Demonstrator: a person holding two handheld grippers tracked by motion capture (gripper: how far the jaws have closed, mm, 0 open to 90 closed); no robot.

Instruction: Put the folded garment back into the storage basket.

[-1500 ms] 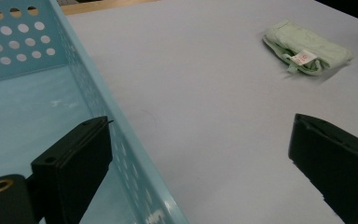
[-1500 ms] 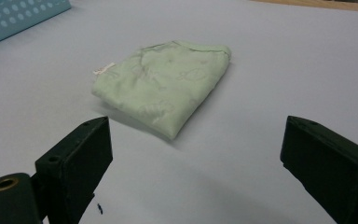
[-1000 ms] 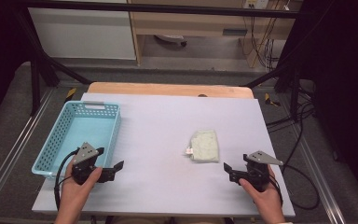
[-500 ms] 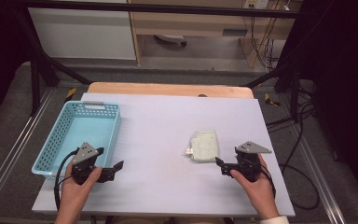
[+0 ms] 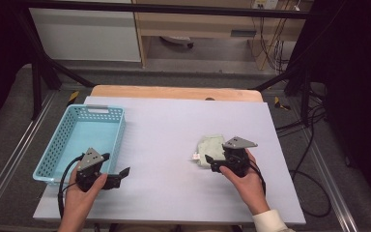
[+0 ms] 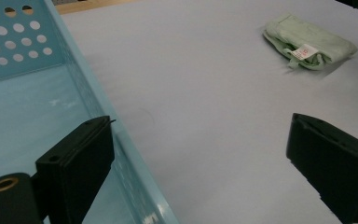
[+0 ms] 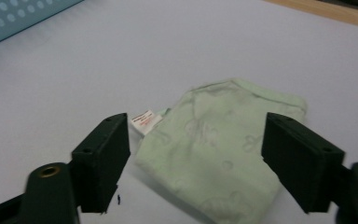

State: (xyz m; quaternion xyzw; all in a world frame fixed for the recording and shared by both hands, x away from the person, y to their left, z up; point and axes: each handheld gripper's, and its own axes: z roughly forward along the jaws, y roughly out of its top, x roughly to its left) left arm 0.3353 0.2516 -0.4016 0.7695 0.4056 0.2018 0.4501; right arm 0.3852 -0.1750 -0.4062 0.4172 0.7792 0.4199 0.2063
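The folded pale green cloth (image 5: 211, 151) lies flat on the right half of the lavender table (image 5: 169, 130), its small white tag (image 7: 145, 122) sticking out at the edge that faces the basket. My right gripper (image 5: 214, 163) sits right at the cloth's near edge, my right hand (image 5: 245, 180) reaching in from the lower right with the wrist low and the cuff of a light sleeve (image 5: 270, 223) showing. In the right gripper view the jaws straddle the cloth, one near the tag and one at the far side; they have just been closing a little but stand apart, pads not pressing the fabric. My left gripper (image 5: 121, 175) rests well apart from the cloth, held low in my left hand (image 5: 79, 198) just beside the near corner of the light blue perforated basket (image 5: 53, 150), jaws wide apart with nothing between them.
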